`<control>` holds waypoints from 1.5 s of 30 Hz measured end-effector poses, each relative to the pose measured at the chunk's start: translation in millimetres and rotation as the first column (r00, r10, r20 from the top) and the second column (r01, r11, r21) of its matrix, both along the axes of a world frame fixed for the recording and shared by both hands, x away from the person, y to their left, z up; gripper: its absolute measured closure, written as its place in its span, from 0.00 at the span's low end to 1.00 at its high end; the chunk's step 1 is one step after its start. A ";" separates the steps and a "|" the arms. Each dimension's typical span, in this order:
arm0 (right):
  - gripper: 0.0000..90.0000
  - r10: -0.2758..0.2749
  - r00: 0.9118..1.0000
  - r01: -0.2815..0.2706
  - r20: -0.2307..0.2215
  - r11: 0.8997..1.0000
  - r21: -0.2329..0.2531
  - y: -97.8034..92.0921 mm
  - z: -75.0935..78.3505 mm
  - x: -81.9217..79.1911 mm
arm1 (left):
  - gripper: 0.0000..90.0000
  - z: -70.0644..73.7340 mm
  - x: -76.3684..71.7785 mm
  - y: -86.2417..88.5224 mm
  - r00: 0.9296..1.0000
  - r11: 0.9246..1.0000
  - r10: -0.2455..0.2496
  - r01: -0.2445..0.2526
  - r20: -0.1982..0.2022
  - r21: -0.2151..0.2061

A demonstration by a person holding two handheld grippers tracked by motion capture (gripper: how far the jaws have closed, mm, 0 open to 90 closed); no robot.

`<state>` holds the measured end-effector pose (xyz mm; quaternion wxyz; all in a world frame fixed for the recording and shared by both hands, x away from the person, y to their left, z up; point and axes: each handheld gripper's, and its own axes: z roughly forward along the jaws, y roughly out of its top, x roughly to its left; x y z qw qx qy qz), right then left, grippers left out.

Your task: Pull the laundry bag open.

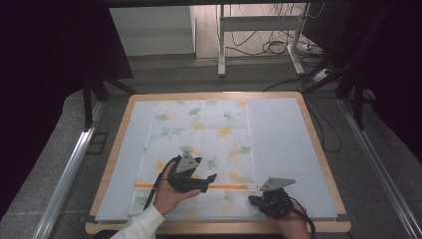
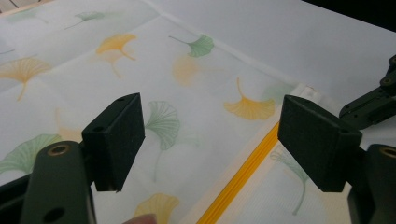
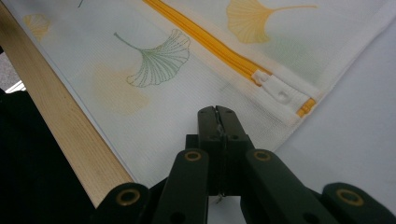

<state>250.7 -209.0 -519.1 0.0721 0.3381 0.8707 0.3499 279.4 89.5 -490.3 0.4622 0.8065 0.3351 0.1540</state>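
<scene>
A white mesh bag (image 1: 199,134) printed with green and orange ginkgo leaves lies flat on a pale blue mat (image 1: 283,144). A yellow zipper (image 1: 149,185) runs across the bag near its front edge. In the right gripper view the zipper (image 3: 205,42) ends at a white pull (image 3: 275,91). My left gripper (image 1: 209,181) hovers over the bag just above the zipper line. Its jaws stand wide open (image 2: 210,140) over the bag (image 2: 210,93) and zipper (image 2: 243,172). My right gripper (image 1: 253,200) is shut (image 3: 217,114) at the bag's front right corner (image 3: 163,107). Whether fabric is pinched is unclear.
The mat covers a wooden table whose rim (image 1: 318,149) shows on all sides; the front rim (image 3: 70,135) lies close to my right gripper. Bare mat extends right of the bag. A metal stand and floor cables (image 1: 268,47) sit beyond the table.
</scene>
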 end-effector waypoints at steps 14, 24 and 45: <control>0.99 -0.013 1.000 0.013 0.002 1.000 -0.024 0.8 -1.7 2.0 | 0.26 -4.7 6.8 -19.2 0.999 1.000 -0.031 0.031 -0.027 0.006; 0.99 -0.013 1.000 0.013 -0.001 1.000 -0.024 0.5 -1.6 2.1 | 0.31 -8.2 8.8 -35.8 0.997 0.997 -0.066 0.067 -0.031 0.027; 0.99 -0.008 1.000 0.008 -0.007 1.000 -0.021 -0.5 -1.7 2.6 | 0.36 -18.1 16.1 -69.3 0.990 0.989 -0.119 0.125 -0.079 0.077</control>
